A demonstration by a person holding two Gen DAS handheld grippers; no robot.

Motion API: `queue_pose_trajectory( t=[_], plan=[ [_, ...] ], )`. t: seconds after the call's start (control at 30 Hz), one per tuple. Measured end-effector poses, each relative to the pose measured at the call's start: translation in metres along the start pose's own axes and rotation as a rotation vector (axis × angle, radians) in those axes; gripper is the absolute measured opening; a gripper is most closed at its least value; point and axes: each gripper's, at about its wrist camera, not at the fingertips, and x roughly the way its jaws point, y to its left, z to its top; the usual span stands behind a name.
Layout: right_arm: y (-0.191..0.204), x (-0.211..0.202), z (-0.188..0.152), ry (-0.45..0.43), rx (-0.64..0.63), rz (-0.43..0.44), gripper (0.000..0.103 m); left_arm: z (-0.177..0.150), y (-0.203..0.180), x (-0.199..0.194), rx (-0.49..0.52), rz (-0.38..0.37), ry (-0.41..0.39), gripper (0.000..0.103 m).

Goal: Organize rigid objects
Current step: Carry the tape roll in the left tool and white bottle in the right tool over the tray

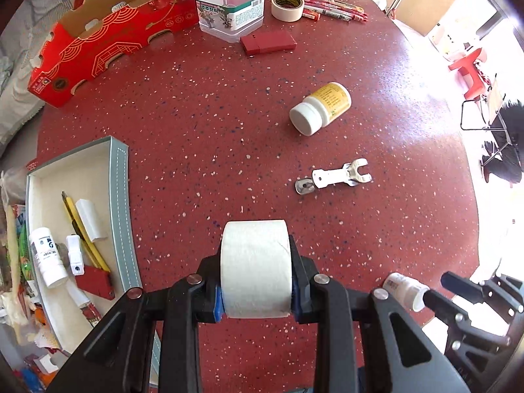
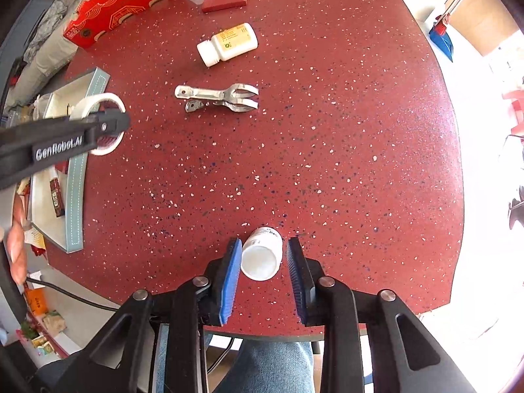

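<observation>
My left gripper (image 1: 257, 281) is shut on a white tape roll (image 1: 256, 265) and holds it above the red table, just right of the grey tray (image 1: 119, 196); the roll also shows in the right wrist view (image 2: 98, 104). My right gripper (image 2: 263, 262) is open with its jaws on either side of a small white bottle (image 2: 262, 253) lying near the table's front edge; whether the pads touch it is unclear. A yellow-labelled white bottle (image 1: 321, 108) and a metal opener (image 1: 334, 177) lie on the table's middle.
The grey tray holds a white bottle (image 1: 46, 255), a yellow cutter (image 1: 82, 226) and small items. At the back stand a red carton (image 1: 108, 39), a clear box (image 1: 229, 6), a red case (image 1: 268, 42), masking tape (image 1: 288, 6) and pens (image 1: 337, 8).
</observation>
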Motion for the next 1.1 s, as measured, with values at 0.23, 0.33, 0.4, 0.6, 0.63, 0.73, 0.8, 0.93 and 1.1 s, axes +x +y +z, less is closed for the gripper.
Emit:
queue_pose_trajectory(
  t=[0.23,0.33,0.4,0.6,0.63,0.73,0.8,0.93,1.1],
  plan=[
    [-0.004,-0.009,0.028,-0.022,0.067,0.03,0.028,-0.042,0.008,-0.03,0.003,-0.04,-0.013,0.032],
    [0.001,0.005,0.025,-0.006,0.085,0.027,0.028,-0.046,0.017,-0.032,-0.01,-0.052,-0.017,0.032],
    [0.009,0.016,0.024,-0.004,0.076,0.019,0.028,-0.047,0.022,-0.036,-0.022,-0.053,-0.027,0.032],
    [0.018,0.03,0.016,0.058,0.026,0.033,0.077,-0.052,0.029,-0.04,-0.046,-0.067,-0.032,0.032],
    [0.021,0.03,0.014,0.046,0.001,0.03,0.084,-0.053,0.029,-0.04,-0.042,-0.068,-0.028,0.032],
    [0.033,0.044,0.012,0.08,-0.059,-0.019,0.084,-0.057,0.027,-0.039,-0.023,-0.069,-0.014,0.032],
    [0.038,0.06,0.012,0.104,-0.074,-0.046,0.083,-0.06,0.025,-0.038,-0.004,-0.071,-0.002,0.032],
    [0.041,0.098,0.01,0.214,-0.061,-0.068,0.053,-0.067,0.023,-0.043,0.041,-0.064,0.011,0.032],
    [0.042,0.095,0.008,0.193,-0.076,-0.103,0.033,-0.071,0.028,-0.047,0.045,-0.056,0.008,0.032]
  ],
)
